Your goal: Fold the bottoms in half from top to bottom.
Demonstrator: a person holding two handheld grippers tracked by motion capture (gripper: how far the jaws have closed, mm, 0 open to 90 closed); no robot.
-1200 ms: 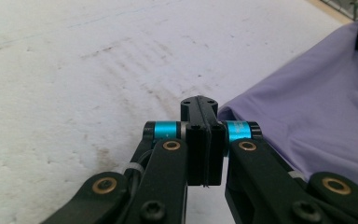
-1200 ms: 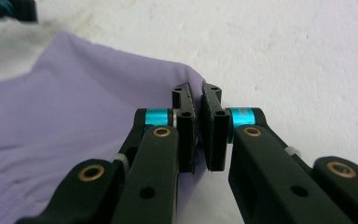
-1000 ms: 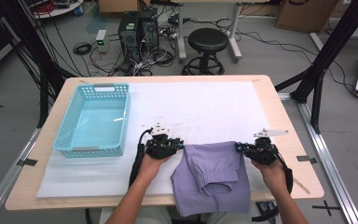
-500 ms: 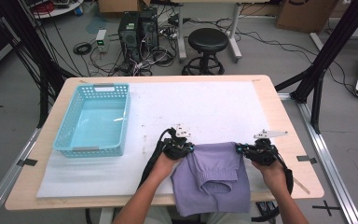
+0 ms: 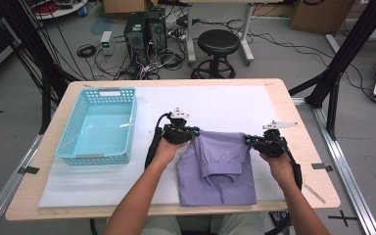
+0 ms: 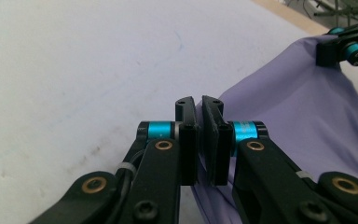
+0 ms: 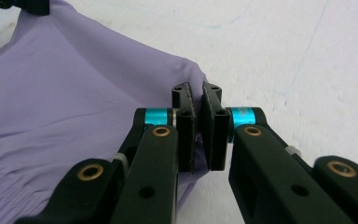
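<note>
Folding step. Your left gripper point(image 5: 192, 134) and right gripper point(image 5: 252, 141) each pinch a far corner of the soft lilac folded garment point(image 5: 220, 169), jaws pressed together on cloth; the left jaws have just been closing. The garment lies near the table's 6 o'clock edge. Lift both corners evenly and keep the edge between them taut, so the fold should land square. The white foam sheet point(image 5: 235, 105) covers the wooden table point(image 5: 293, 107); a turquoise plastic basket point(image 5: 99, 125) sits at 9 o'clock, a black stool point(image 5: 218, 44) and cables beyond at 12.
</note>
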